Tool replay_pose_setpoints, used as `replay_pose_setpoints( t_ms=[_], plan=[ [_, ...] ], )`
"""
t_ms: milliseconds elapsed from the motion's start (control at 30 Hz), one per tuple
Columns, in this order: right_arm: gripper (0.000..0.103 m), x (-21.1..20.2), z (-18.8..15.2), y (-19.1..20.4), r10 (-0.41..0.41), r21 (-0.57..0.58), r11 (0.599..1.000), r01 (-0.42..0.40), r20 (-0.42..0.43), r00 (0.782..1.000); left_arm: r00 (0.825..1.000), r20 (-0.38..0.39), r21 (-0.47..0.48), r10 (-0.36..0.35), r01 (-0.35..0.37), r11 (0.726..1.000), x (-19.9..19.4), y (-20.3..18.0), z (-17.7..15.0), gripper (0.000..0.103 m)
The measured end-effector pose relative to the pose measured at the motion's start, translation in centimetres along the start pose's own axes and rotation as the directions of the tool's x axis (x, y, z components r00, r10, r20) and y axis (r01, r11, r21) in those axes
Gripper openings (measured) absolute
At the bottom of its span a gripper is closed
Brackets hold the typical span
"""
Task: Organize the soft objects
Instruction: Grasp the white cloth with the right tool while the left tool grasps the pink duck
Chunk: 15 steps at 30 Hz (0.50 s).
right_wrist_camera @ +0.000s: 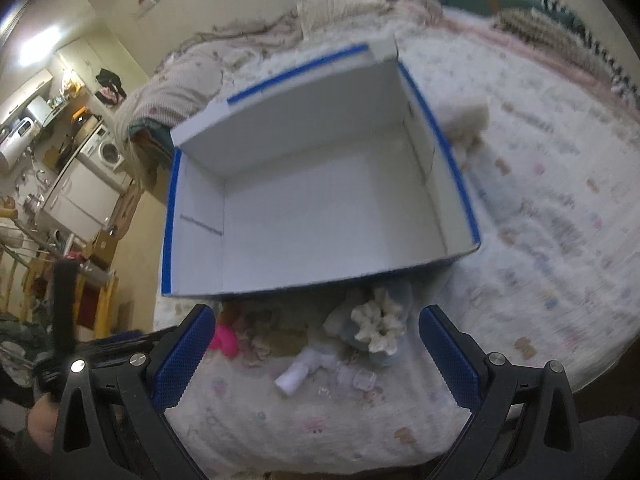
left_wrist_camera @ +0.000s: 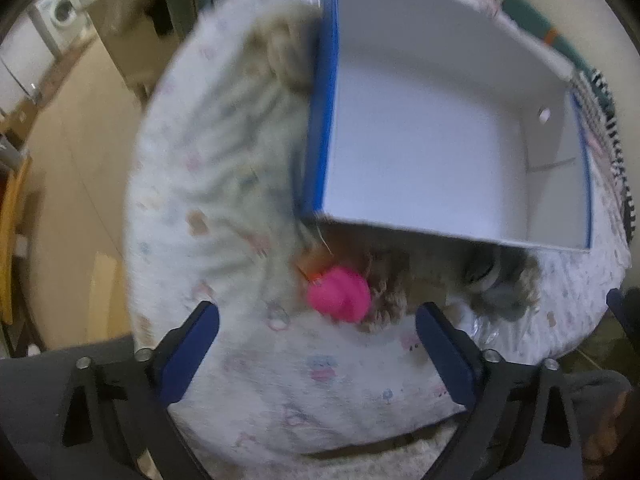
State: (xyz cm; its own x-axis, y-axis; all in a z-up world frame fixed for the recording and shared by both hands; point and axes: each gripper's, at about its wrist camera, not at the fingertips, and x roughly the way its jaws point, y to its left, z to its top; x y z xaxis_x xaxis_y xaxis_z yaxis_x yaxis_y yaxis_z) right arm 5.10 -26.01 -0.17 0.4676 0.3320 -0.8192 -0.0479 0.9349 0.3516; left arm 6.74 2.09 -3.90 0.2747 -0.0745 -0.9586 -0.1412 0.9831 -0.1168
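While the left wrist view looks steeply down on a bed covered by a pale printed quilt [left_wrist_camera: 248, 380], the left gripper [left_wrist_camera: 318, 346] hangs over it with its blue pads spread wide and only quilt between them. Just beyond the fingertips lies a bright pink soft toy [left_wrist_camera: 340, 294], touching a fuzzy brown-beige soft thing [left_wrist_camera: 390, 300] at its right. Farther right, a grey-and-tan furry lump [left_wrist_camera: 500, 276] sits against the near wall of an open cardboard box [left_wrist_camera: 440, 236], white inside with blue edges. The box holds nothing visible. Another beige plush shape [left_wrist_camera: 286, 52] rests against the box's left wall; this view alone shows it there. Motion blur softens everything.

From the right wrist view, the right gripper [right_wrist_camera: 316, 354] likewise stands wide open, gripping nothing. The same box [right_wrist_camera: 320, 282] lies ahead, its flap raised at the far side. Between its near wall and the fingertips sits the cluster of soft things: the pink toy [right_wrist_camera: 224, 340] half hidden by the left pad, a white ruffled piece [right_wrist_camera: 380, 328] on pale blue fabric, and a small white tube-like item [right_wrist_camera: 294, 376] on the quilt [right_wrist_camera: 320, 432]. Only this view shows the white pieces, a cream bundle [right_wrist_camera: 468, 116] right of the box, and the kitchen with a washing machine [right_wrist_camera: 108, 152] at left.
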Motion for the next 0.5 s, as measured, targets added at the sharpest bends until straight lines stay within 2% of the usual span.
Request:
replay_pose_setpoints(
  t_ms=[67,167,233,267,400,467,500],
  plan=[
    [0.103,1.4,-0.2,-0.4,0.037,0.028,0.999,-0.036,-0.064,0.997,0.997,-0.074,-0.008,-0.012,0.011,1.0,2.0,-0.4,0.2,0.086],
    [0.102,3.7,-0.9,-0.7,0.1,0.069,0.994,-0.09,-0.171,0.98,0.99,-0.139,-0.033,-0.031,0.027,0.999,4.3,-1.0,0.3,0.086],
    [0.087,5.4,-1.6,-1.1,0.134,0.105,0.988,-0.112,-0.241,0.961,0.986,-0.162,-0.043,-0.033,0.027,0.999,5.2,-1.3,0.3,0.086],
    [0.084,6.3,-2.1,-1.2,0.154,0.13,0.984,-0.122,-0.275,0.949,0.986,-0.168,-0.043,-0.025,0.018,0.999,5.7,-1.4,0.3,0.084],
    [0.059,10.0,-4.0,-1.8,0.251,0.25,0.954,-0.163,-0.374,0.893,0.982,-0.189,-0.047,-0.028,0.02,0.999,7.3,-1.9,0.1,0.07],
    [0.057,11.4,-4.6,-1.7,0.259,0.276,0.949,-0.154,-0.404,0.877,0.979,-0.204,-0.046,-0.018,0.009,0.999,8.1,-1.9,0.0,0.064],
    [0.057,11.9,-4.8,-1.6,0.261,0.285,0.947,-0.148,-0.417,0.871,0.978,-0.21,-0.05,-0.017,0.007,0.999,8.5,-1.8,-0.1,0.058]
  ],
)
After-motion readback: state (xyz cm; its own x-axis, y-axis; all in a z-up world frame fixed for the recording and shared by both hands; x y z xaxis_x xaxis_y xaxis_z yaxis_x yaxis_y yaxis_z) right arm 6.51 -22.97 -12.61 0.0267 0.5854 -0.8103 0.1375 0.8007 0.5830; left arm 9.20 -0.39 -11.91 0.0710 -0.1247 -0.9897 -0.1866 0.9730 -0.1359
